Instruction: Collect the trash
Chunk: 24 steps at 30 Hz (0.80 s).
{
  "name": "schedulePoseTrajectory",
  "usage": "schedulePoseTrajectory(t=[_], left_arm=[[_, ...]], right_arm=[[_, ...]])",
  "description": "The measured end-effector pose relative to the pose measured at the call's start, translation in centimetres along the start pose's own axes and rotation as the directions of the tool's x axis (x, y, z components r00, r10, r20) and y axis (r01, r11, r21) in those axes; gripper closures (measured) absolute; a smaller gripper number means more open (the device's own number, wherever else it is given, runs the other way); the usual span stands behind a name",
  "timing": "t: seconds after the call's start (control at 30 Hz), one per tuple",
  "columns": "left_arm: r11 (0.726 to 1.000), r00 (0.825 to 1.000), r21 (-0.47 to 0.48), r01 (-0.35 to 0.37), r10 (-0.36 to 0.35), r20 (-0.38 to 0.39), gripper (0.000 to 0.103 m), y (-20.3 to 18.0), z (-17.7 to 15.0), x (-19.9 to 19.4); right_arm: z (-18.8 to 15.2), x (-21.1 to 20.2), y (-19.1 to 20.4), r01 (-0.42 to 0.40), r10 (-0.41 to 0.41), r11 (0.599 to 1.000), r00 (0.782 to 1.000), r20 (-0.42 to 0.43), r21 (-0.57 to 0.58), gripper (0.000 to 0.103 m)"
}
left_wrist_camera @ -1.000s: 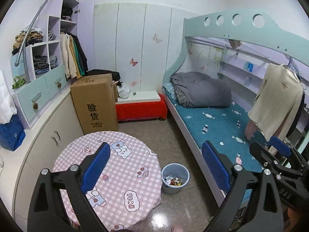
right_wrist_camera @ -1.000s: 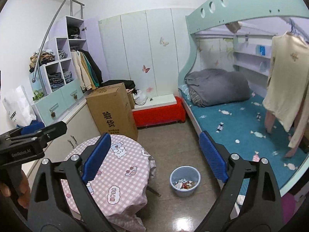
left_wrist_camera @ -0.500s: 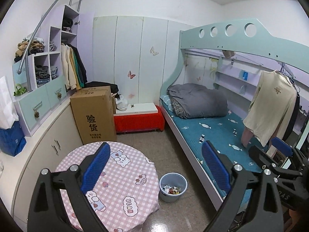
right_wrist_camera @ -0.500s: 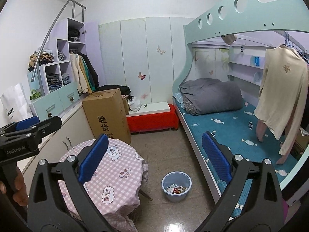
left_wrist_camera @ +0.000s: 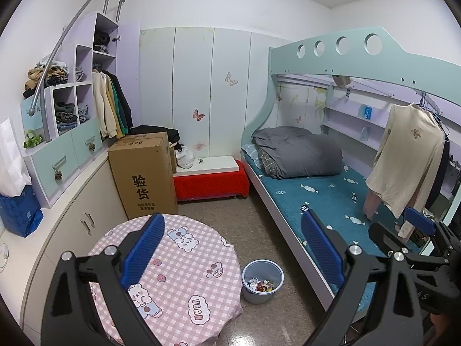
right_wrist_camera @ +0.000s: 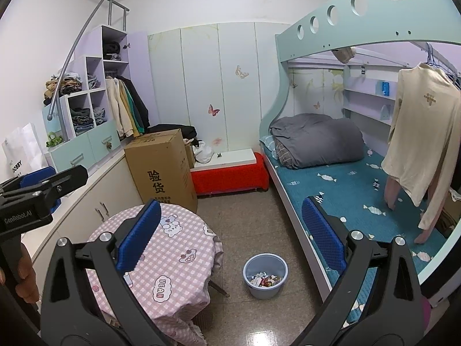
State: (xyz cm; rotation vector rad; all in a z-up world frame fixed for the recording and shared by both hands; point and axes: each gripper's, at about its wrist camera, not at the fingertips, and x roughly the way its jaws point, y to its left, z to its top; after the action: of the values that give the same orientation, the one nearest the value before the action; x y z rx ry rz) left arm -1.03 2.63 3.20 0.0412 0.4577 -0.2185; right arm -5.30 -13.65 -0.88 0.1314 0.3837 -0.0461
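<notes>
Both grippers, left [left_wrist_camera: 230,256] and right [right_wrist_camera: 227,248], gape empty, raised to scan; bin [right_wrist_camera: 265,274] near the bench [right_wrist_camera: 173,259] holds wrappers, seemingly.

My round table [left_wrist_camera: 184,271] is on one side and the bed [left_wrist_camera: 325,201] on the other. Between them the floor [right_wrist_camera: 247,219] is bare, with only the little bin [right_wrist_camera: 265,275] there. A big box [left_wrist_camera: 144,178] blocks the far corner.

left gripper [left_wrist_camera: 232,248]: jaws wide apart, empty, held in the air
right gripper [right_wrist_camera: 230,230]: jaws wide apart, empty, held in the air
hand [right_wrist_camera: 26,276]: gripping the left gripper's handle
</notes>
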Motion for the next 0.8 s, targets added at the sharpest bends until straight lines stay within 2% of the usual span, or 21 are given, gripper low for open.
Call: schedulePoseTrajectory(t=[0.8], left_arm=[[1.0, 1.0, 0.02, -0.01, 0.01, 0.003, 0.009, 0.1, 0.1, 0.4]], right_arm=[[-0.6, 0.9, 0.8, -0.007, 0.007, 1.0, 1.0, -0.001, 0.01, 0.007]])
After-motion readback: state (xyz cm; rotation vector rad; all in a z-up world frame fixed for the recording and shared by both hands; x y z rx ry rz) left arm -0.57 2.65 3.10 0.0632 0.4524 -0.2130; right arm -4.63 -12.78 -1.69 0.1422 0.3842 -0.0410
